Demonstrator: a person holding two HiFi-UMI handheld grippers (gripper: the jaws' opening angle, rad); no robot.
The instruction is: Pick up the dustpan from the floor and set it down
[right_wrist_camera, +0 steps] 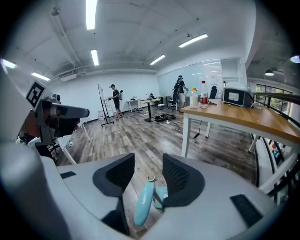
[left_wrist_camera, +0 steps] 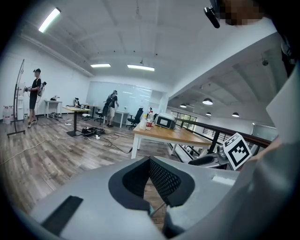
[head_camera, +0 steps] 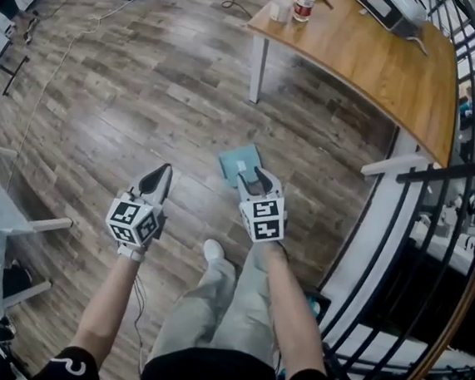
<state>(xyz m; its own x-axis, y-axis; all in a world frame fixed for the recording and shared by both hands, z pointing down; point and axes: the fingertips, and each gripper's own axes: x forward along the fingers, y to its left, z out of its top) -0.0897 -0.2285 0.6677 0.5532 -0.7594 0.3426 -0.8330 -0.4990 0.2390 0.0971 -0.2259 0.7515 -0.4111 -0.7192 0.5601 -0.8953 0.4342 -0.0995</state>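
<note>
While the teal plastic dustpan [head_camera: 239, 160] sits on the wood floor [head_camera: 146, 93], the right gripper [right_wrist_camera: 148, 162] has its fingers wide astride the handle with no grip. The left gripper [left_wrist_camera: 149, 160] has its fingers closed together, empty. Lift looks pending.

Open floor [head_camera: 145, 109] ahead and left, bounded by table [head_camera: 382, 74] at far right and railing [head_camera: 448, 172] alongside.

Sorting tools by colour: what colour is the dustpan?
Light teal; the dustpan shows best in the right gripper view.

L claw [head_camera: 166, 171] jaws shut, R claw [head_camera: 254, 176] jaws apart; both side by side, pointing fwd & down
</note>
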